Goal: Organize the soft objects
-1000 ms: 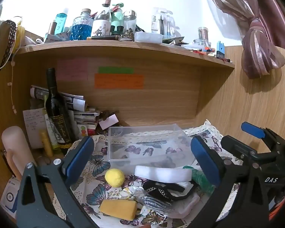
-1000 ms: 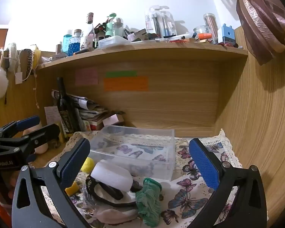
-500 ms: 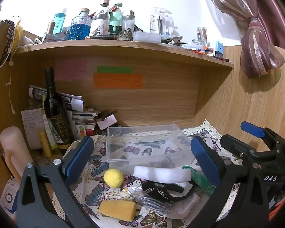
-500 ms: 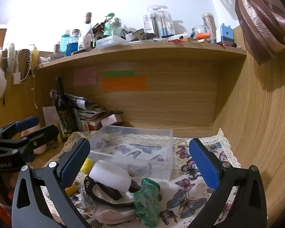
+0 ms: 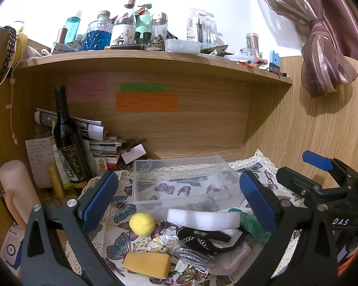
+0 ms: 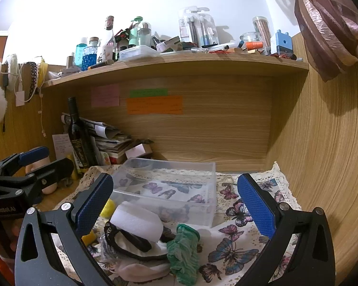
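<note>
A pile of soft things lies on the butterfly cloth (image 5: 121, 219): a yellow ball (image 5: 141, 224), a yellow sponge (image 5: 146, 264), a white foam block (image 5: 202, 218), a black headband (image 5: 202, 237), a green knit piece (image 5: 253, 224) and a white mask (image 5: 229, 259). An empty clear plastic box (image 5: 179, 178) stands behind the pile. My left gripper (image 5: 176, 197) is open above the pile. My right gripper (image 6: 174, 201) is open above the foam block (image 6: 136, 221) and the green knit piece (image 6: 183, 250), in front of the box (image 6: 169, 188).
A wine bottle (image 5: 68, 140), stacked papers (image 5: 93, 133) and a pale cylinder (image 5: 16, 190) crowd the left. A shelf (image 5: 155, 59) full of bottles hangs above. A wooden wall (image 6: 322, 166) closes the right side. The other gripper (image 5: 322, 181) shows at right.
Both grippers have shifted only slightly; the scene has slid a little downward in both views. Nothing on the cloth has moved.
</note>
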